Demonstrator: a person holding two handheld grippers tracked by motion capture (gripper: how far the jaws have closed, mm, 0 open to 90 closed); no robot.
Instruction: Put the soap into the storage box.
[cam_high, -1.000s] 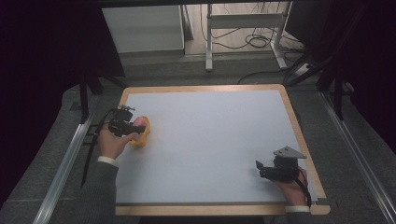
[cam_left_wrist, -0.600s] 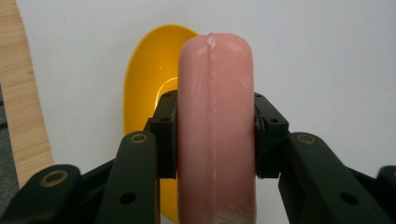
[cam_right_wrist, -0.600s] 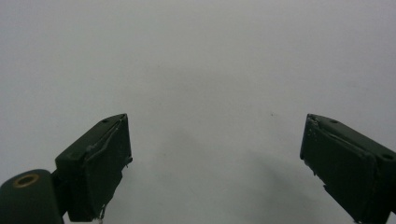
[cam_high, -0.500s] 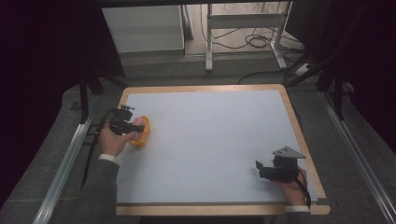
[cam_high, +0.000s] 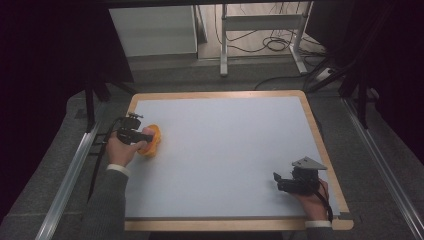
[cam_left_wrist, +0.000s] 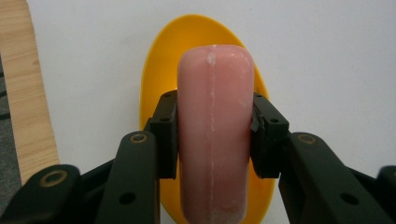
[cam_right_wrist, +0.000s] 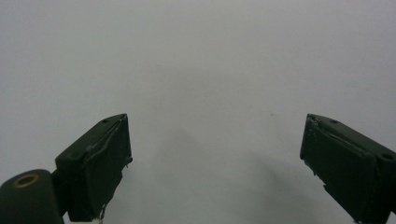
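Gripping one pink bar (cam_left_wrist: 214, 135) over one yellow dish (cam_left_wrist: 163, 74): left gripper (cam_left_wrist: 214, 135).

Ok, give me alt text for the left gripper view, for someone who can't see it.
The left gripper clamps a pink rounded bar, probably soap, between its two black jaws, over an oval yellow dish. The dish sits on a white table top, whose wooden edge runs down the left.
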